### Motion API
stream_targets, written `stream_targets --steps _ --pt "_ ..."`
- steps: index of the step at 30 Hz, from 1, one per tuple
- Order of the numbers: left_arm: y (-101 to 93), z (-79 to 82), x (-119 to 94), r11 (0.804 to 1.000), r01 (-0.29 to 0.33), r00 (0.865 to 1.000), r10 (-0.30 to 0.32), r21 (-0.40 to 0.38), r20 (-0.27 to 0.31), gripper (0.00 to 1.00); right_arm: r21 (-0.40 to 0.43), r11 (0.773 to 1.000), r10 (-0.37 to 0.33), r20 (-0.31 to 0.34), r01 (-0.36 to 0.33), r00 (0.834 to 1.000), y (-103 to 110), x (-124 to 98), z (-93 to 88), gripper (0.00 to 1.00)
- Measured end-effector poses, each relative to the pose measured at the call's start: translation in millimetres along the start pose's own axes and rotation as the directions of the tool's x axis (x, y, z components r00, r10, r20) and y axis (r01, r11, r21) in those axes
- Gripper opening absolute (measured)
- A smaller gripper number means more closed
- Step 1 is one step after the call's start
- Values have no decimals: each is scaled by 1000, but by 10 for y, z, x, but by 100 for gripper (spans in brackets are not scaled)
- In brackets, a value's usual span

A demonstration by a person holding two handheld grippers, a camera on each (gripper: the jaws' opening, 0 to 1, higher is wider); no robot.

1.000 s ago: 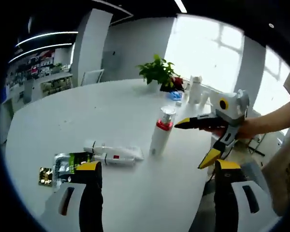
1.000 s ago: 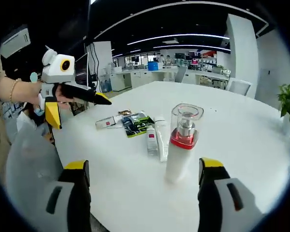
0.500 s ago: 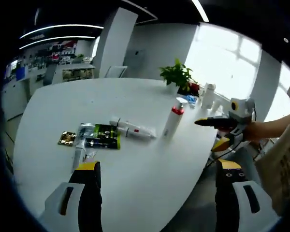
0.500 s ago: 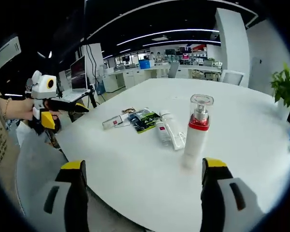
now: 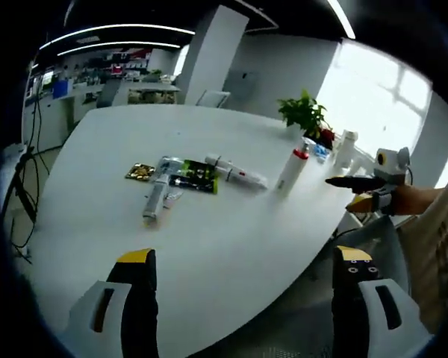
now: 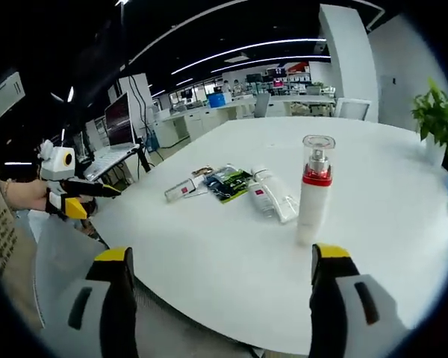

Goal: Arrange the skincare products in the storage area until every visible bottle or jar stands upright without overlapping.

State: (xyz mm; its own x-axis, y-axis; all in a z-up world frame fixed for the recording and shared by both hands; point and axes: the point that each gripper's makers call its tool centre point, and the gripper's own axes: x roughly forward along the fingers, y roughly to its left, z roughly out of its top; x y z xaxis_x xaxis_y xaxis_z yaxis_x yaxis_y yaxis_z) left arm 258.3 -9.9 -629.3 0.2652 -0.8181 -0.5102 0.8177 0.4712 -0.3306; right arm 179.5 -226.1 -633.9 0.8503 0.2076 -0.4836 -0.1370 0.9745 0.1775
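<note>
Both tools hang off the near edge of the white worktop (image 5: 97,171), each with its jaws spread wide and nothing between them.

Seen from the left gripper view, the left tool (image 5: 243,298) has its two yellow-tipped jaws rising from the bottom, well apart, over the worktop's rim and touching nothing. Across the worktop, at the right of that view, the right tool (image 5: 366,186) is held in a hand (image 5: 407,200); its dark jaws point toward the worktop and hold nothing.

The right gripper view shows the right tool (image 6: 220,298) likewise released, jaws far apart and bare. At the left of that view the left tool (image 6: 78,195) is held in a hand (image 6: 26,195), clear of the worktop's edge, gripping nothing.

One pump bottle (image 6: 314,188) with a red collar and clear cap stands upright on the worktop, also seen in the left gripper view (image 5: 292,168). Just beside it lie white tubes (image 6: 269,195) on their sides, close together. Next to them lies a flat green and black sachet (image 6: 228,183), and beyond it a small white box (image 6: 181,189) lies flat. In the left gripper view another tube (image 5: 154,201) lies near a gold packet (image 5: 140,171).

A potted plant (image 5: 308,116) stands at the far side, with a white bottle (image 5: 346,148) near it.
</note>
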Motion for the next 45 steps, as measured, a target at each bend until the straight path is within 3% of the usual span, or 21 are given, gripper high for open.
stream_targets --steps 6,12,15,20,26,34,45 --pt "22 26 11 1000 -3 1000 3 -18 7 95 -26 1000 8 -25 -8 1000 16 33 -37 98" --pt "-21 169 87 996 50 998 -47 71 -39 97 -26 1000 2 -24 -3 1000 5 32 -53 97" --pt "-16 390 202 979 90 994 -77 181 -77 97 -19 1000 -1 -20 1 1000 -8 31 -59 96" --pt "-42 733 493 947 160 985 -134 279 -111 97 -5 1000 -26 3 26 1000 -47 8 -32 96" --pt "-62 970 893 902 227 970 -175 368 -169 94 13 999 -50 21 50 999 -87 -14 -5 95" --pt "-141 1108 1414 866 298 948 -219 402 -232 90 34 997 -75 36 73 997 -134 -37 13 95" --pt "-191 1232 2039 810 365 916 -224 458 -332 87 56 993 -104 43 101 994 -202 -58 12 93"
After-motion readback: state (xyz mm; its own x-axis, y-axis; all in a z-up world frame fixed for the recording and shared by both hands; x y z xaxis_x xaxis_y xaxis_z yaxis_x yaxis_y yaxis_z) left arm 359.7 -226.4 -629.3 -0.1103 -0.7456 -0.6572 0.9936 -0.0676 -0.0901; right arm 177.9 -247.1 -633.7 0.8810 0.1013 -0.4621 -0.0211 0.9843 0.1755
